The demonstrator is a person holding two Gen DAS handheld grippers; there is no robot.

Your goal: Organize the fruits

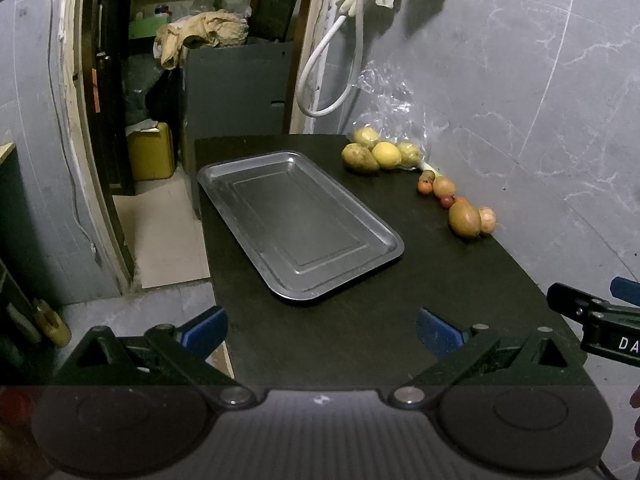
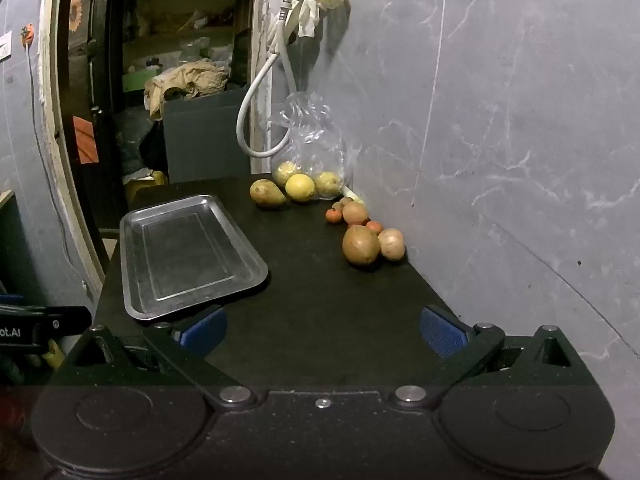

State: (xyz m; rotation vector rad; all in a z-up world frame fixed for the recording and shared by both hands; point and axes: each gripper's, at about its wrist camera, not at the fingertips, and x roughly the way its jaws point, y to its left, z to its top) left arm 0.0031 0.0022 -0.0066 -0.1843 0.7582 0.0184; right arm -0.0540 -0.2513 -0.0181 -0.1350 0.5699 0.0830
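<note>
dark table (image 1: 360, 340) | one empty tray (image 1: 298, 224) | left gripper (image 1: 322, 330) released | right gripper (image 2: 322, 330) released

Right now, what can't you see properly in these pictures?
- Fruit in the plastic bag: crinkled plastic blurs it in both views, so no sure count.
- Small red fruits: larger fruit partly hides them in both views; too small to name.
- Right tongs: the left view's edge cuts them off.
- Left tongs: the right view's edge cuts them off.
- Shelves behind the doorway: too dark.
</note>
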